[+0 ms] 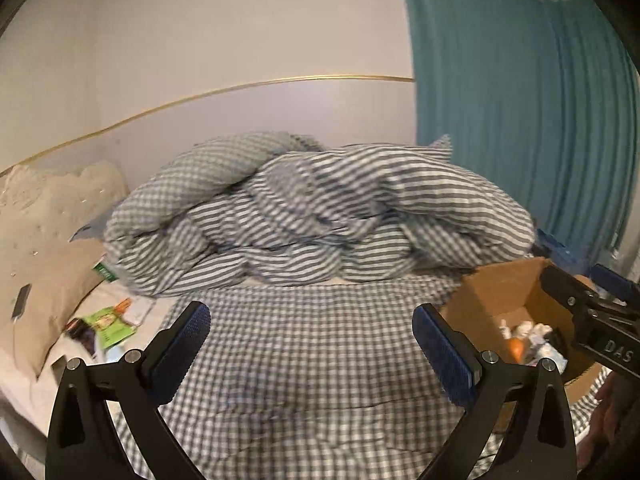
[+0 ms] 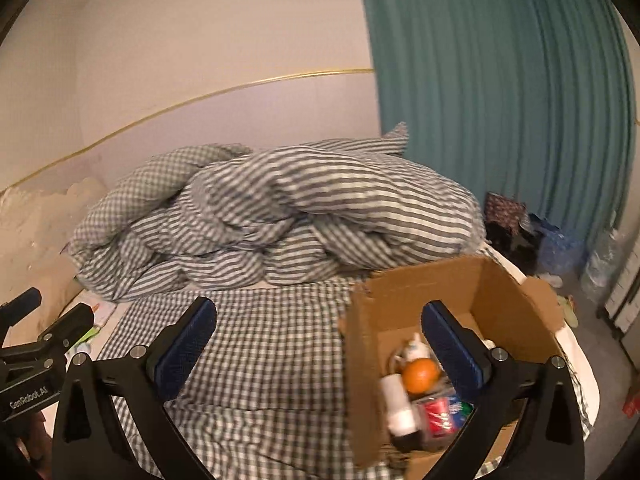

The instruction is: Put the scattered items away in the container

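An open cardboard box [image 2: 500, 292] stands on the bed at the right; it also shows in the left wrist view [image 1: 504, 292]. It holds an orange [image 2: 420, 374], a white bottle [image 2: 396, 404], a red packet [image 2: 438, 414] and other small items. My right gripper [image 2: 320, 340] is open and empty, its right finger over the box. My left gripper [image 1: 310, 344] is open and empty above the checked sheet [image 1: 304, 344]. Green packets and papers [image 1: 110, 326] lie at the left by a pillow.
A bunched striped duvet [image 1: 316, 212] fills the back of the bed. A beige pillow [image 1: 44, 240] lies at the left with a dark phone-like thing [image 1: 21, 301] on it. A teal curtain [image 1: 520, 100] hangs on the right. Bags and a water bottle [image 2: 600, 264] stand on the floor.
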The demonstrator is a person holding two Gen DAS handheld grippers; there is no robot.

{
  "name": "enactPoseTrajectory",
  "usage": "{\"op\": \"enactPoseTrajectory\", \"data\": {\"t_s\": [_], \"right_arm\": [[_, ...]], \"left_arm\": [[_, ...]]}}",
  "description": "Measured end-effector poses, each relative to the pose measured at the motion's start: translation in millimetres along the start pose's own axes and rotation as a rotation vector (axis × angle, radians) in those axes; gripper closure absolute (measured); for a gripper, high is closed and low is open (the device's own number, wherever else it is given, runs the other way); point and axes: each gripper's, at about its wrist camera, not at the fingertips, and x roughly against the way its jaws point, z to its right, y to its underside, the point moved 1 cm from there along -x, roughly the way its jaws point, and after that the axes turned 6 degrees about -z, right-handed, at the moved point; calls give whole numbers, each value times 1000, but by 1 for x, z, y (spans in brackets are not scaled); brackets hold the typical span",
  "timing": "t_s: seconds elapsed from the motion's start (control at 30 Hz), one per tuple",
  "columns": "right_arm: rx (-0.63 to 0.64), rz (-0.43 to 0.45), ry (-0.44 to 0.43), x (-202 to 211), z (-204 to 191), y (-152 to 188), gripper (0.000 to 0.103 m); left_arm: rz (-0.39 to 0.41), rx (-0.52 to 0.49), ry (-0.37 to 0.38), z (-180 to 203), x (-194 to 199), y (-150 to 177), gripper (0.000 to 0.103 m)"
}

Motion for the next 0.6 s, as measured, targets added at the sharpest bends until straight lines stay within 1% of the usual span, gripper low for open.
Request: {"op": "enactPoseTrajectory", "data": {"t_s": [0.17,0.37,0.5,0.6], "right_arm": [[23,23,-18,7,-30,0,0],[23,12,-70,3,-59,2,0],[70,9,-80,3,-82,7,0],[102,9,-76,4,-94,11,0]], "left_arm": [[-9,57,-22,-39,9,7,0],[-3,55,-86,-65,19,16,0],[-4,77,-88,-78,23,19,0],[-11,100,-71,-85,21,20,0]]}}
